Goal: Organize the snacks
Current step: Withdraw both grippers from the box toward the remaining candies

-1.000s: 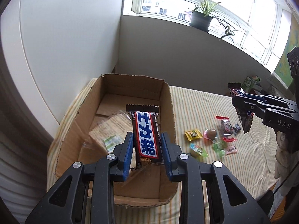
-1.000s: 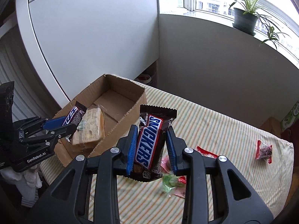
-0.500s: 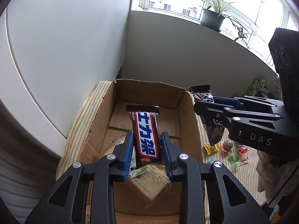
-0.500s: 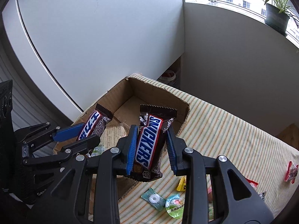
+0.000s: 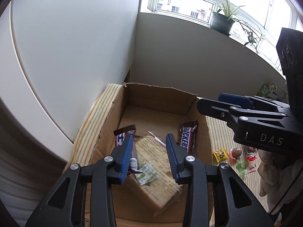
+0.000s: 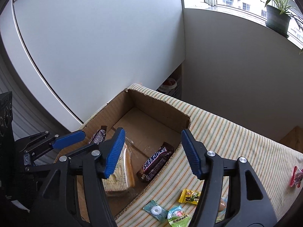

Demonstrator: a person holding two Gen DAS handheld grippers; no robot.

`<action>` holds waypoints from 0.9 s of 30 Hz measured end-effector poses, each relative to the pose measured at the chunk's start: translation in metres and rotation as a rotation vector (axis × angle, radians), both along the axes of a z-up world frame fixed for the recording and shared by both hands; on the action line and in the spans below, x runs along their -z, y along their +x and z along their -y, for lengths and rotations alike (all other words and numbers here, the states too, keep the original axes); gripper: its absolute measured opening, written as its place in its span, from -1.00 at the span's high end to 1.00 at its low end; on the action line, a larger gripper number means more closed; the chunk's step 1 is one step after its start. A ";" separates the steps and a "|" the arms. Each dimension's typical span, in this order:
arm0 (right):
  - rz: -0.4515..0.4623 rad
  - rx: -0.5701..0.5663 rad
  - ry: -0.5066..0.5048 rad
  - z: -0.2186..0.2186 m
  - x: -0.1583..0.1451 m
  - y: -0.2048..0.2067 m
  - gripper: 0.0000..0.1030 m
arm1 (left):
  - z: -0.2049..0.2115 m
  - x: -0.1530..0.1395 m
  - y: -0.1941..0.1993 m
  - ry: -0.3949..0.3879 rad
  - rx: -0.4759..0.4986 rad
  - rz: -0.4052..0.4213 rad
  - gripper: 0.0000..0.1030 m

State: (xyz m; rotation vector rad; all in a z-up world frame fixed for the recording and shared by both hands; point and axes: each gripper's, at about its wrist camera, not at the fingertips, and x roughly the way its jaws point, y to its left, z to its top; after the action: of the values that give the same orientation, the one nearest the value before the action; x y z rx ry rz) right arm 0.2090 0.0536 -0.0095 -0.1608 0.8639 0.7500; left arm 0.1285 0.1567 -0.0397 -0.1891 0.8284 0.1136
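An open cardboard box [image 5: 161, 96] [image 6: 164, 111] stands on the striped table. Inside lie two Snickers bars, one at the left [image 5: 121, 138] [image 6: 98, 136] and one at the right [image 5: 187, 138] [image 6: 155, 163], with a wrapped bread slab [image 5: 159, 160] [image 6: 121, 172] between them. My left gripper [image 5: 149, 155] is open and empty above the bread; it shows in the right wrist view [image 6: 62, 141]. My right gripper [image 6: 153, 151] is open and empty over the box's right wall; it shows in the left wrist view [image 5: 227, 104].
Small wrapped candies lie on the striped cloth right of the box: a yellow one [image 5: 219, 154] [image 6: 190, 195], a round brown one [image 5: 235, 152], green and red ones [image 5: 244, 165] [image 6: 177, 215], a red packet [image 6: 295, 176]. White walls stand behind; a potted plant [image 5: 221, 22] is on the sill.
Both grippers opened and let go of their Snickers bars, which now lie in the box. Both grippers have moved further over the box.
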 end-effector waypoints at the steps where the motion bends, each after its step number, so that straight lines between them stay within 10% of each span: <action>1: 0.005 0.001 -0.001 0.002 -0.002 -0.001 -0.25 | 0.001 -0.002 -0.001 0.001 0.001 0.004 0.33; 27: 0.019 0.228 -0.025 0.207 -0.017 -0.043 -0.26 | 0.094 -0.015 -0.036 -0.053 0.161 0.054 0.33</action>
State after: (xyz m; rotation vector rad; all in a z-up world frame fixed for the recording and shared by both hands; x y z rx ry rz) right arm 0.1660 -0.1536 0.0072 -0.0897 0.8576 0.5244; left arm 0.0921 0.0622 -0.0250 -0.1740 0.7907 -0.0644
